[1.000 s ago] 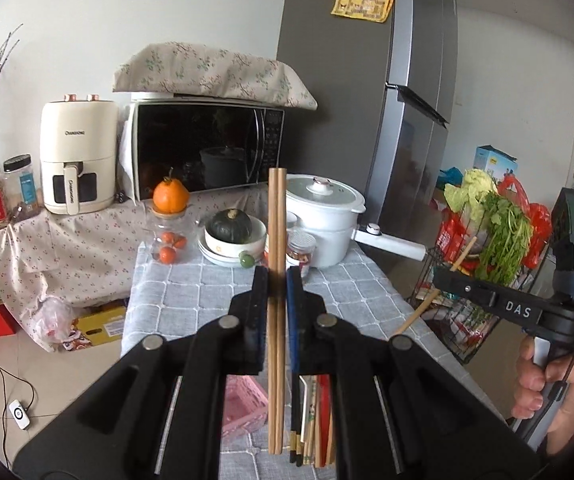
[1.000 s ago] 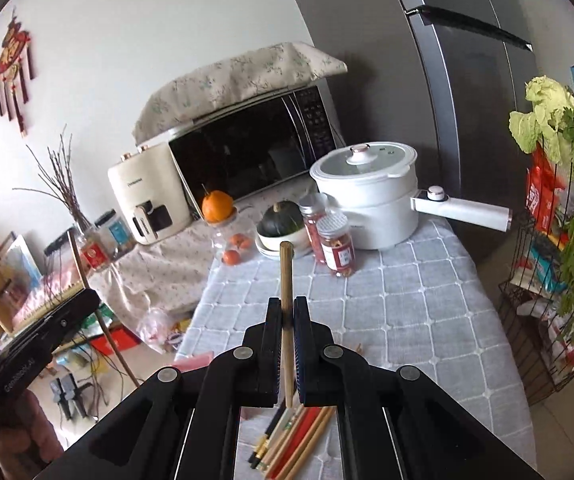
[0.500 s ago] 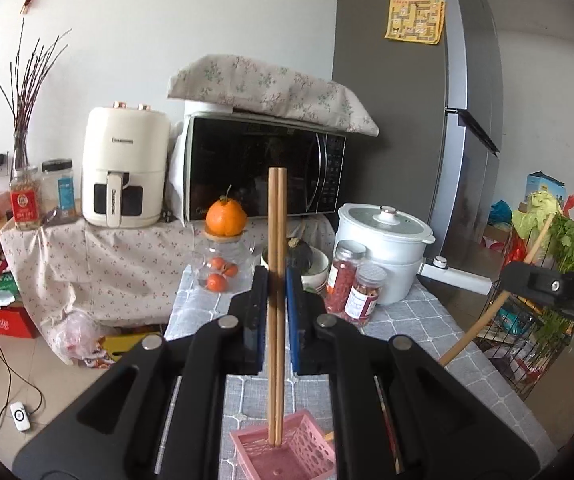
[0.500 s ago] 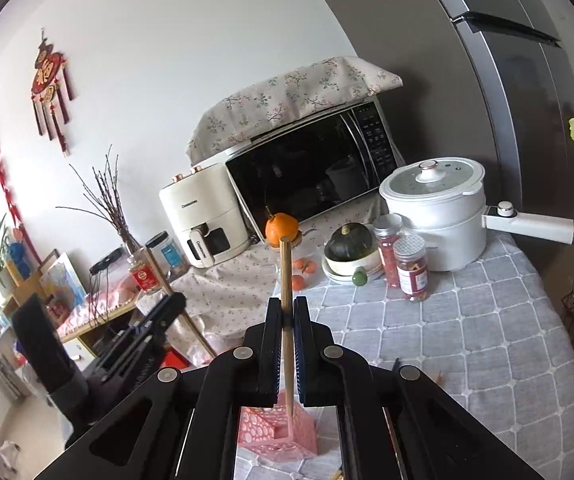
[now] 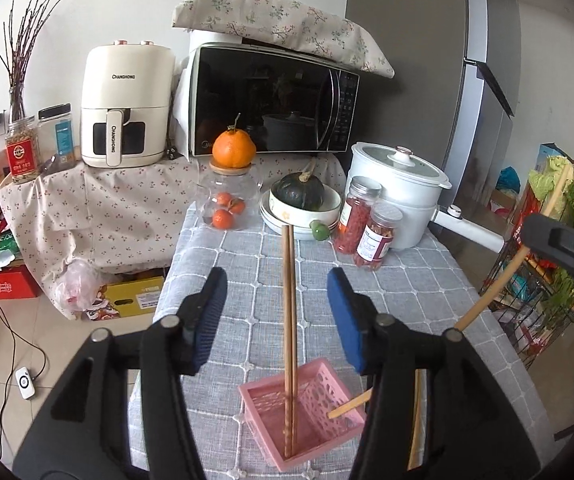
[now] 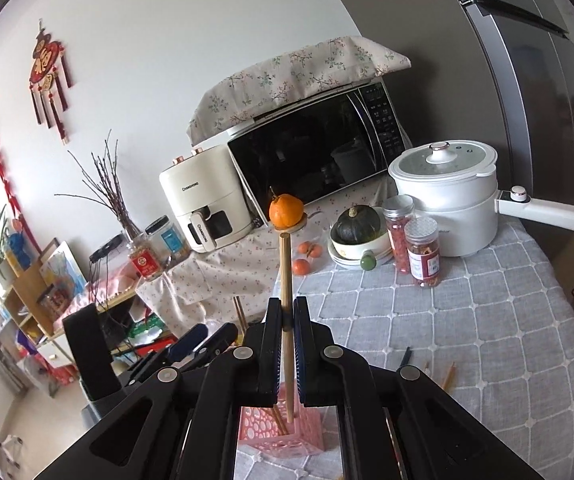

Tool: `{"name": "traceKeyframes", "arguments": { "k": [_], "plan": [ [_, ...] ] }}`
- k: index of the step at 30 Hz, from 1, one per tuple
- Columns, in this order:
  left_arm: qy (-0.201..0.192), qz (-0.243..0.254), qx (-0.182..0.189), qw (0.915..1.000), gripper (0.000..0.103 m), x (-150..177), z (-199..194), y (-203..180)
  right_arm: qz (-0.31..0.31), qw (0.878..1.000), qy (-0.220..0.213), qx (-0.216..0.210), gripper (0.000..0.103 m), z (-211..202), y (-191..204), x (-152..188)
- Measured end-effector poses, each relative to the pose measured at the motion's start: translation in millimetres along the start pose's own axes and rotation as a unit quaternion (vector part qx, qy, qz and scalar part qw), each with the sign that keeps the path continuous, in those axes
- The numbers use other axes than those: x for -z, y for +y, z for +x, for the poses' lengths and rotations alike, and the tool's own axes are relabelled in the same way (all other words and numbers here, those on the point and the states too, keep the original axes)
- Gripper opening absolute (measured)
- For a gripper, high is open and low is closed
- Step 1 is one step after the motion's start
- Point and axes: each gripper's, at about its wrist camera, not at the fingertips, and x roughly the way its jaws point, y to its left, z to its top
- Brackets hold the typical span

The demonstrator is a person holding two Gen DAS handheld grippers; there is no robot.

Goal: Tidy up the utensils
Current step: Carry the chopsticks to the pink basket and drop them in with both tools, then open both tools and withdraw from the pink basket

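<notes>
Grey quilted cloth with a white grid covers the worktop (image 5: 407, 280), and a black microwave oven (image 5: 271, 100) and a cream air fryer (image 5: 125, 106) are seen beyond its far edge. Near the worktop's near edge a small pink perforated plastic basket (image 5: 327, 392) is set, serving as the holder for the utensils.

Part of the sorting is judged to be done: a pair of brown wooden chopsticks (image 5: 289, 320) is stood upright in the basket, its tips on the basket floor. The left hand-held gripper (image 5: 277, 316) is seen with its blue-padded fingers spread well apart on either side of the pair, touching neither stick. A single pale wooden chopstick (image 6: 286, 320) is clamped between the closed fingers of the right hand-held gripper (image 6: 286, 316), held nearly upright with its lower end inside the basket; its release is not yet made. A few loose chopsticks (image 6: 449, 376) are left lying on the cloth towards the near right edge, so more collecting is judged to remain.

The brown pair appears long, slim, straight and evenly coloured, the two sticks pressed side by side. The pale stick is round-ended and lighter in tone.
</notes>
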Motion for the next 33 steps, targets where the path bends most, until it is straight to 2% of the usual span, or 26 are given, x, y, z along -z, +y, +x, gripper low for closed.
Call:
{"name": "traceKeyframes", "arguments": {
  "k": [4,9,18,20,22,24,26,28,33],
  "plan": [
    [0.015,-0.016,-0.004,0.9998,0.071,0,-17,10,0.003,1.000,0.006,-0.007,0.006,6,-2,1],
    [0.015,-0.021,-0.009,0.9996,0.079,2,-33,20,-0.001,1.000,0.017,-0.007,0.006,19,-1,2],
    [0.048,-0.020,-0.026,0.9983,0.082,14,-30,35,-0.002,0.997,0.074,0.007,0.009,55,-2,16],
    [0.056,-0.019,-0.025,0.9979,0.083,16,-29,36,0.005,0.997,0.079,0.009,0.016,57,-4,17],
    [0.064,-0.019,-0.025,0.9975,0.086,18,-28,36,0.012,0.997,0.079,0.004,0.035,54,-5,16],
    [0.069,-0.018,-0.023,0.9972,0.087,19,-28,35,0.016,0.998,0.068,-0.002,0.045,46,-5,13],
    [0.072,-0.019,-0.021,0.9970,0.088,18,-30,34,0.015,0.998,0.060,-0.009,0.048,37,-4,10],
    [0.072,-0.020,-0.017,0.9971,0.089,17,-33,31,0.013,0.998,0.053,-0.009,0.056,27,-4,7],
    [0.084,-0.016,-0.001,0.9963,0.097,14,-37,21,0.010,0.998,0.050,0.028,0.070,3,-16,4]
  ]
}}
